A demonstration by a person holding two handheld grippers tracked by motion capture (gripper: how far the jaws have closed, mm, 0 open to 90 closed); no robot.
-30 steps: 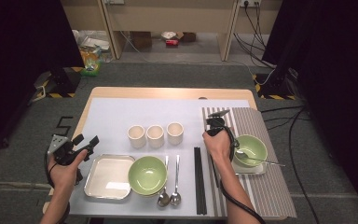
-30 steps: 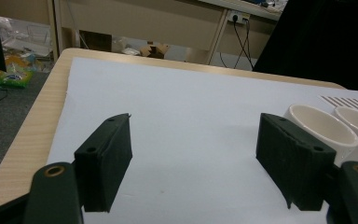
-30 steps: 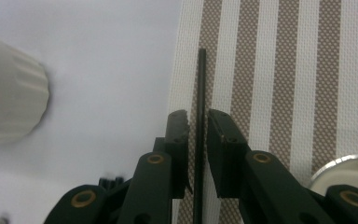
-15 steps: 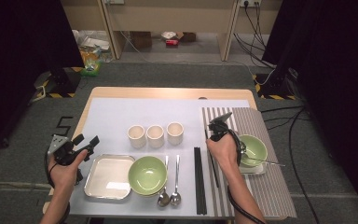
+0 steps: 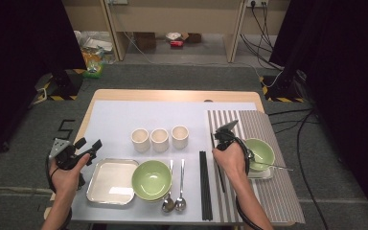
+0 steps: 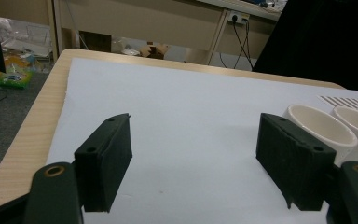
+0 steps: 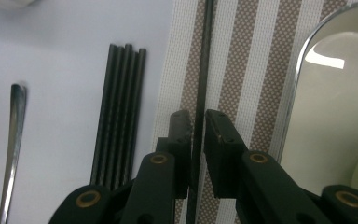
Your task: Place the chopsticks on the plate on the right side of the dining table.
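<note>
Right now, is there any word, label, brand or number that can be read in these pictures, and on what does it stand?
"5": a dark mark shaped like this digit on the grey floor left of the table, in the high view; it may be only tape.
Colourful packets on the floor beyond the table: print too small and blurred to read.
No lettering on the cups, the bowls, the tray or the striped mat.
</note>
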